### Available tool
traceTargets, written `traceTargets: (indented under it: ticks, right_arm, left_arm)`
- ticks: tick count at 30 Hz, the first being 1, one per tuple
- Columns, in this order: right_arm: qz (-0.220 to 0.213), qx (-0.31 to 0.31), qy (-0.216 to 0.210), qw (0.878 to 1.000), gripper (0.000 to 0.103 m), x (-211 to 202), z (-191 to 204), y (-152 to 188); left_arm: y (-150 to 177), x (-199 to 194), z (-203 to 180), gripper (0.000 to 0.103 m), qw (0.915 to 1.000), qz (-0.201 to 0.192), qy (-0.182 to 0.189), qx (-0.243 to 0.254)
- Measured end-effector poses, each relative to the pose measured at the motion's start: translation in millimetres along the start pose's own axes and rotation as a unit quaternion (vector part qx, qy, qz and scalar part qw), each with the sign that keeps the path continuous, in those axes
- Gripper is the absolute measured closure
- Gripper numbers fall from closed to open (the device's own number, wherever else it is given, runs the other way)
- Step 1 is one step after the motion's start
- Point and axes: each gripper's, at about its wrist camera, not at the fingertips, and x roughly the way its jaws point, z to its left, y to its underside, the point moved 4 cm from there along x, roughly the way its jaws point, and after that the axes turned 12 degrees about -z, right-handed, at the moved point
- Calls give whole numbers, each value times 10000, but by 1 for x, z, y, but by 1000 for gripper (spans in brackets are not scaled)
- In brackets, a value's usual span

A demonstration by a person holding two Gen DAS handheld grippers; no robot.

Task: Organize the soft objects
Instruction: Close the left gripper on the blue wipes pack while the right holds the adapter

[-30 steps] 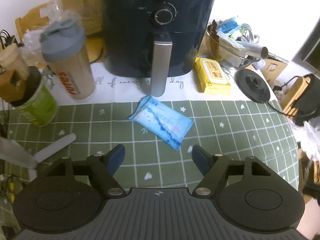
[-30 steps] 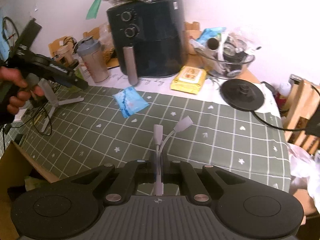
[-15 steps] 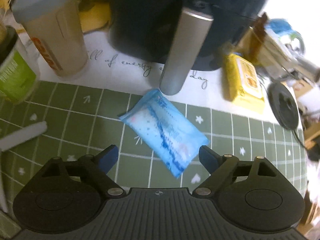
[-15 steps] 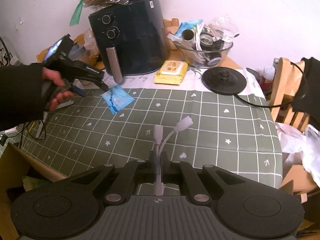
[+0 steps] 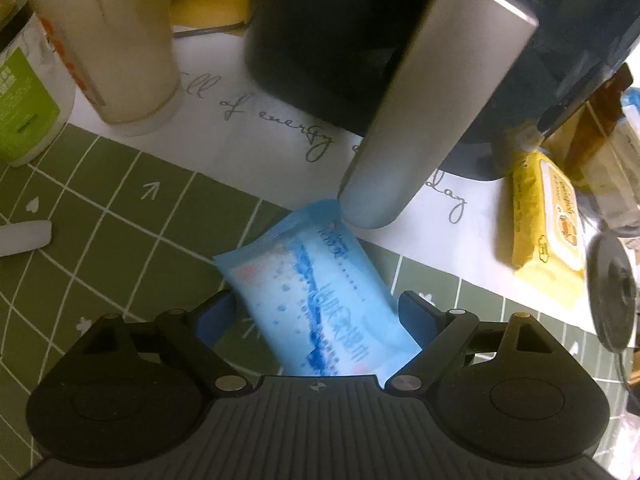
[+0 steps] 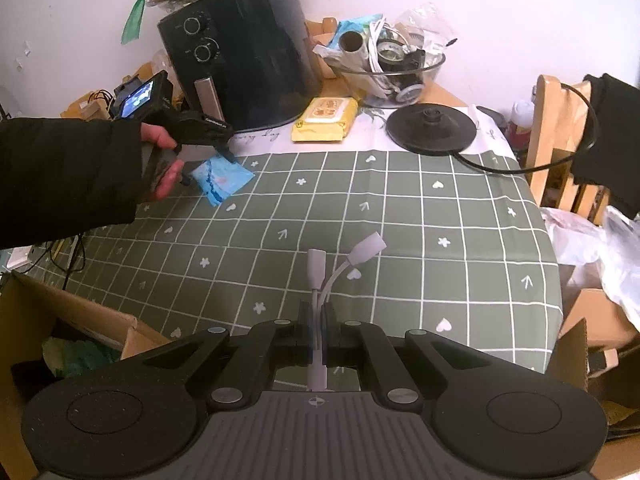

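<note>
A soft blue tissue pack [image 5: 320, 304] lies on the green checked tablecloth, just in front of the air fryer's silver handle [image 5: 424, 120]. My left gripper [image 5: 316, 316] is open, with its blue pads on either side of the pack. In the right wrist view the left gripper [image 6: 208, 152] sits over the blue pack [image 6: 222, 178]. My right gripper [image 6: 318, 320] is shut on a white split cable adapter [image 6: 340, 268], held above the table's near edge. A yellow wipes pack [image 6: 325, 119] lies by the fryer.
The black air fryer [image 6: 244, 60] stands at the back. A shaker bottle [image 5: 116, 36] and a green tub [image 5: 24, 92] stand at the left. A glass bowl of clutter [image 6: 392, 68], a kettle base [image 6: 432, 128], a chair [image 6: 560, 144] and a cardboard box [image 6: 60, 320] surround the table.
My left gripper has moved forward and down, so the blue pack now lies between its open fingers. My right gripper still holds the adapter and has pulled back a little.
</note>
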Motion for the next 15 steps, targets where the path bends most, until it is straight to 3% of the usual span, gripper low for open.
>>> traceTargets:
  ticks: [9,15]
  right_arm:
    - [-6,25,44,10000,97,-4,-4,3]
    - [-32,42,32,10000,97,-9,-6,3]
  left_arm:
    - [5,15,-24,0,9962,-43,-549,676]
    - [13,9,-7,0,9966,71,-662,475]
